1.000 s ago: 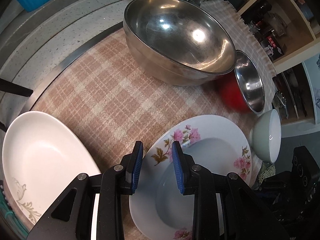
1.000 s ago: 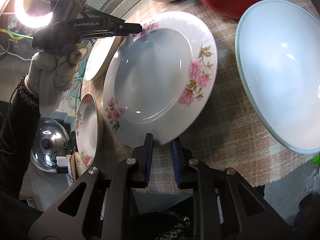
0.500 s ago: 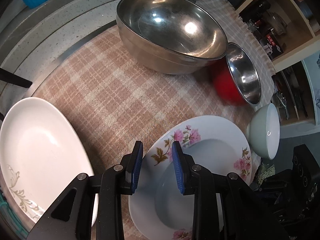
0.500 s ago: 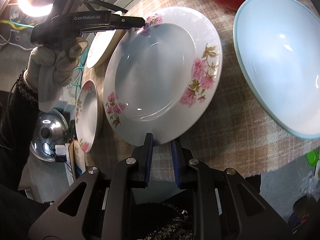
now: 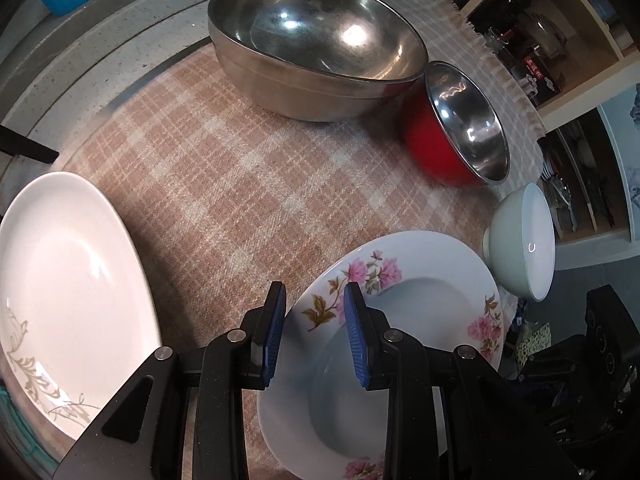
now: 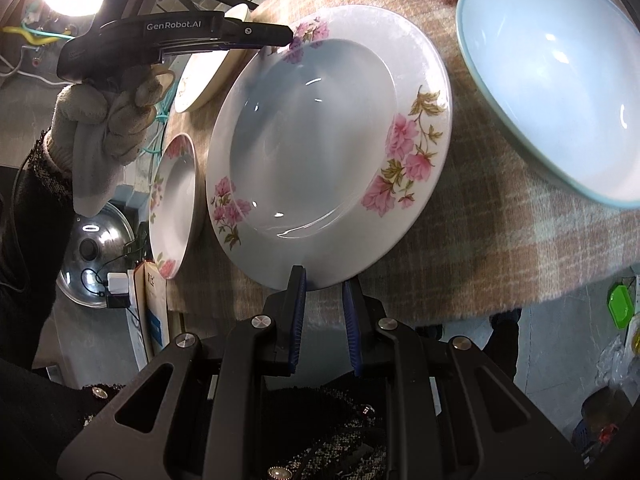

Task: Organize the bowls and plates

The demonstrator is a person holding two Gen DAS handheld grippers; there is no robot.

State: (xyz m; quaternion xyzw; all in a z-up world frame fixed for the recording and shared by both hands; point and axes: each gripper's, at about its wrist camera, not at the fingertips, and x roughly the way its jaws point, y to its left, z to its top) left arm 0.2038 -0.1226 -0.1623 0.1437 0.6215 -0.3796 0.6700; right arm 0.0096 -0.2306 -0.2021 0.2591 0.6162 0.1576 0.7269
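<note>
The worktop (image 5: 100,80) is covered by a beige checked cloth (image 5: 240,184). At its far side stands a large round steel bowl (image 5: 320,40), with a smaller red bowl with steel inside (image 5: 460,132) just beside it. A plain white plate with a grey leaf pattern (image 5: 68,280) lies at the left. A pale green bowl (image 6: 552,80) stands near the large white deep plate with pink flowers (image 6: 320,140), which is in the middle of the cloth. The right gripper (image 6: 323,312) grips the near rim of this plate between its fingers. The left gripper (image 5: 314,336) has the opposite rim between its blue pads, which seem to stand a little apart from it. A smaller flowered plate (image 6: 174,204) lies at the cloth's edge.
</note>
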